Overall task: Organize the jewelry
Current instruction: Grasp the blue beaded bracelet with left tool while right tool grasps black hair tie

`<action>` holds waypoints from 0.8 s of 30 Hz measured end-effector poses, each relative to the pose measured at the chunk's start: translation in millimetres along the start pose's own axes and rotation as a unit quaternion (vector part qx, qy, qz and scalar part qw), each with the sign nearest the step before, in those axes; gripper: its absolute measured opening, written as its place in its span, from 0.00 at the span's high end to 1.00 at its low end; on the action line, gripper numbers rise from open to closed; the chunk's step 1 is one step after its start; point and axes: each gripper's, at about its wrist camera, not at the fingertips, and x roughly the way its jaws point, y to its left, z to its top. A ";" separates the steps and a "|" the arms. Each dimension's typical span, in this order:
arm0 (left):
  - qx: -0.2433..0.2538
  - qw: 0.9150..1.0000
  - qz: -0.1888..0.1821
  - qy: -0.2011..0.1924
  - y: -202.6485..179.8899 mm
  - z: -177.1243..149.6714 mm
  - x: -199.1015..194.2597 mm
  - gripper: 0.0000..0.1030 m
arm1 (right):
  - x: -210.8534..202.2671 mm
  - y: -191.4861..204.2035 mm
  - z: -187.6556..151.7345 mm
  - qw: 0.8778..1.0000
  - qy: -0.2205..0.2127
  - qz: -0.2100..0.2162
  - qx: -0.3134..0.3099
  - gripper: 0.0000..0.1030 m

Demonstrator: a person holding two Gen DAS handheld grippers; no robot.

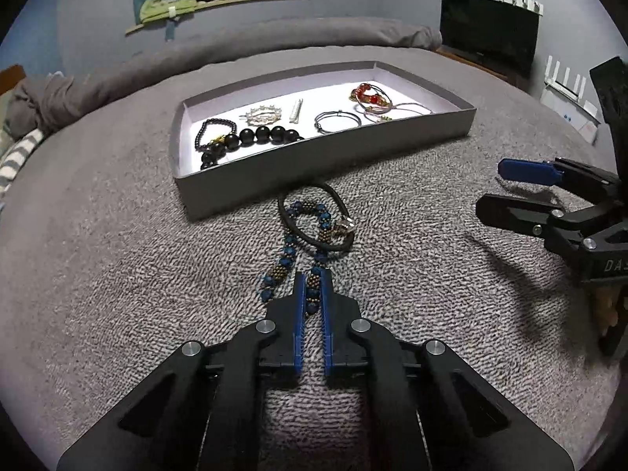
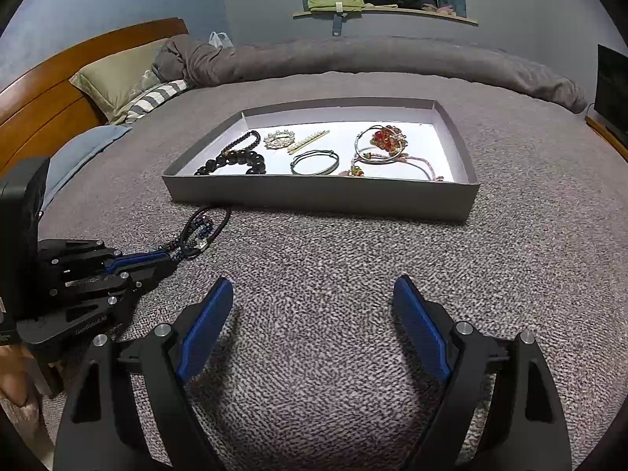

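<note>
A blue and bronze beaded bracelet (image 1: 288, 243) lies on the grey blanket, tangled with a black cord bracelet (image 1: 314, 216) in front of the grey tray (image 1: 314, 161). My left gripper (image 1: 313, 279) is shut on the near end of the beaded bracelet; it also shows in the right wrist view (image 2: 168, 261). My right gripper (image 2: 313, 294) is open and empty above the blanket, right of the left one. The tray holds black bead strings (image 1: 251, 137), a pearl brooch (image 1: 261, 114), a thin bangle (image 1: 336, 121) and red bead bangles (image 1: 371, 96).
The tray (image 2: 314, 196) sits mid-bed on a grey blanket. Pillows and a wooden headboard (image 2: 59, 78) are at the left. A rolled duvet (image 2: 392, 59) runs along the back. A dark screen (image 1: 486, 31) stands at the far right.
</note>
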 end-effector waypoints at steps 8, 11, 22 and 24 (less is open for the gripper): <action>-0.007 0.999 0.031 -0.006 19.0 -8.8 -20.2 0.93 | 17.6 27.0 6.6 1.000 0.012 0.022 -0.009 0.31; -0.013 0.999 0.051 0.000 29.8 -12.8 -21.8 0.93 | 22.9 37.6 9.8 1.000 0.010 0.024 -0.018 0.37; -0.015 0.999 0.049 0.007 36.3 -16.5 -13.0 0.93 | 48.5 64.1 26.3 0.999 0.028 0.036 -0.013 0.58; -0.019 0.999 0.044 0.006 38.0 -16.7 -13.1 0.93 | 54.2 69.3 29.2 0.999 0.034 0.034 -0.015 0.58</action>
